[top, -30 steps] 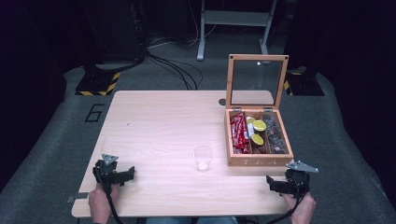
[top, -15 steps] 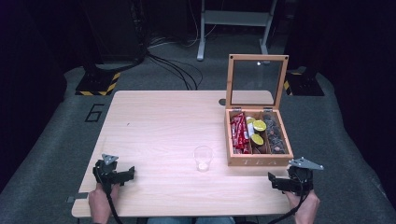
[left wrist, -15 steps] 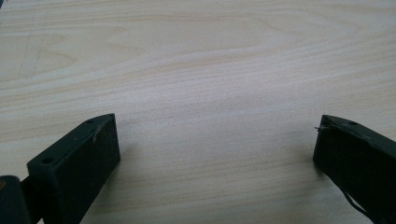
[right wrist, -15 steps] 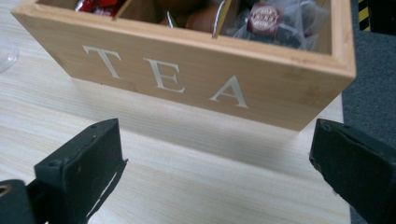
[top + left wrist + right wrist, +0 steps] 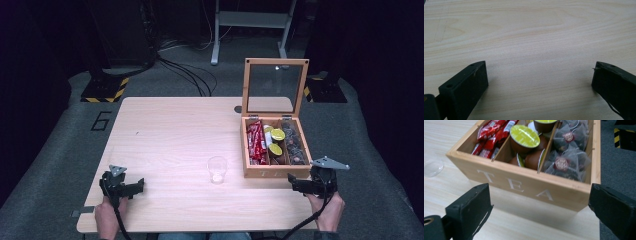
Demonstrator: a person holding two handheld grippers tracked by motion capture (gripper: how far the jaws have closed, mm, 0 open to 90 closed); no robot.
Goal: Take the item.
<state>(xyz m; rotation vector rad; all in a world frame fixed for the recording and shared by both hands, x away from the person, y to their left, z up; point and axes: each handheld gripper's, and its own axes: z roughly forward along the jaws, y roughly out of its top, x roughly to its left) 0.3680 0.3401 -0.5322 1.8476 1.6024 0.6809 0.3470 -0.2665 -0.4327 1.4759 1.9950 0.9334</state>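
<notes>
The right gripper (image 5: 296,183) has slid a little toward the table's right edge, near the tea box (image 5: 529,183). Both grippers are wide apart, empty.

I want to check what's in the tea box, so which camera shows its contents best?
The right gripper view: the tea box is close, with red packets, yellow-lidded capsules and tea bags distinct. The high view shows the whole box, contents small. The left gripper view shows bare table.
</notes>
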